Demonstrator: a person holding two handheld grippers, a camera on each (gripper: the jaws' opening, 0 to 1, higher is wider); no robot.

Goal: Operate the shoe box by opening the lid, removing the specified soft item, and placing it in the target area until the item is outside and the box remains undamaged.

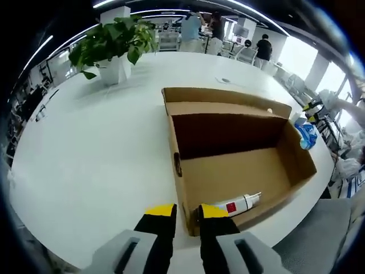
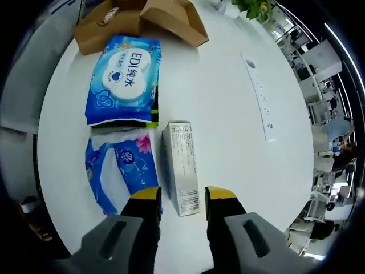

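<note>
Left gripper (image 1: 187,212): jaws a little apart with nothing between, poised just short of the near corner of the open cardboard shoe box (image 1: 239,171). Inside the box, just beyond the right fingertip, a white tube (image 1: 238,203) with a red label, lying along the near wall, cap end pointing away to the right; label text too small to read, lower part hidden behind the wall. Box lid folded back on the far side, long axis running away from the fingers toward the right. Beyond the box's far right corner, a blue packet (image 1: 306,134), partly hidden by the wall. Far off to the left, a potted plant (image 1: 114,45) on the white table (image 1: 85,148).

Right gripper (image 2: 182,197): jaws spread, holding nothing. Between the fingertips and just ahead, the near end of a white carton (image 2: 182,165), long axis pointing straight away; fine print on its side unreadable. Left of it, a blue soft tissue pack (image 2: 122,165) with a pink flower, near end hidden behind the left finger. Farther ahead, a blue wet-wipe pack (image 2: 122,80) reading "EDI" with Chinese characters. Beyond that, the same box, cut off at the top.
</note>
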